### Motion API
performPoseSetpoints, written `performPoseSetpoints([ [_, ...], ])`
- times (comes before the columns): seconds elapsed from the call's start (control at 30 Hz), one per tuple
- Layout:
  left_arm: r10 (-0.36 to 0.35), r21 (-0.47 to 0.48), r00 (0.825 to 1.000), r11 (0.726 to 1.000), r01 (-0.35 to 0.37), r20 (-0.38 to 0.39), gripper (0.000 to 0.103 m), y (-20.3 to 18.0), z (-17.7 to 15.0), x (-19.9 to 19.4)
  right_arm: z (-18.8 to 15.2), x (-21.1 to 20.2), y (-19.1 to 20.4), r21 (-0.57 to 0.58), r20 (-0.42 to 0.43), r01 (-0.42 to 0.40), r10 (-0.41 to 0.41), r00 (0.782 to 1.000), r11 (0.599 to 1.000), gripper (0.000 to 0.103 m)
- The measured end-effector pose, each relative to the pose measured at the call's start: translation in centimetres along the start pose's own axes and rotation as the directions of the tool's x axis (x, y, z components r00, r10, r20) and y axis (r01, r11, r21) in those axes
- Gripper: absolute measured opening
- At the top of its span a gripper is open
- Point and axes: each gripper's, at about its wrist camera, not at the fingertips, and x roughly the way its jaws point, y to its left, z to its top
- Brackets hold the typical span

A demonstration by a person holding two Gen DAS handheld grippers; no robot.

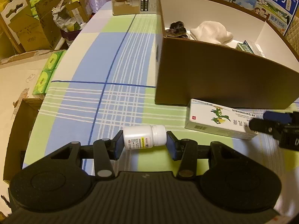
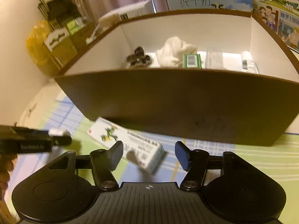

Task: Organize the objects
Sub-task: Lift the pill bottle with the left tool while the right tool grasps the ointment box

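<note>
- Left wrist view: left claw brackets the small white plastic pill bottle lying on the checked counter, long axis pad to pad; contact uncertain.
- Right wrist view: right claw open, empty; white-and-green cardboard medicine box lies diagonally just ahead, lower centre.

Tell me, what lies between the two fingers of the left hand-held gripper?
In the left wrist view, a white pill bottle lies on its side between the fingers of the left hand-held gripper, on the checked tablecloth.
</note>
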Motion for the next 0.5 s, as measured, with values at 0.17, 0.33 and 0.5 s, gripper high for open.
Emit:
performPoseSetpoints([
  [0.17,-0.001,0.003,1.0,1.0,0.001,-0.004,0.042,-0.1,-0.1,0.0,0.0,1.2,1.0,-0.077,0.018,-0.04,0.041,0.999,0.996,0.066],
  [0.33,0.0,-0.003,1.0,1.0,0.0,-0.011,0.042,0.0,-0.2,0.2,-0.6,2.2,2.0,-0.164,-0.032,-0.044,0.039,0.999,0.985,0.066],
  [0.5,-0.012,-0.004,1.0,1.0,0.012,-0.011,0.042,0.1,-0.2,0.1,-1.0,2.1,3.2,-0.227,-0.163,-0.125,0.089,0.983,0.966,0.066],
])
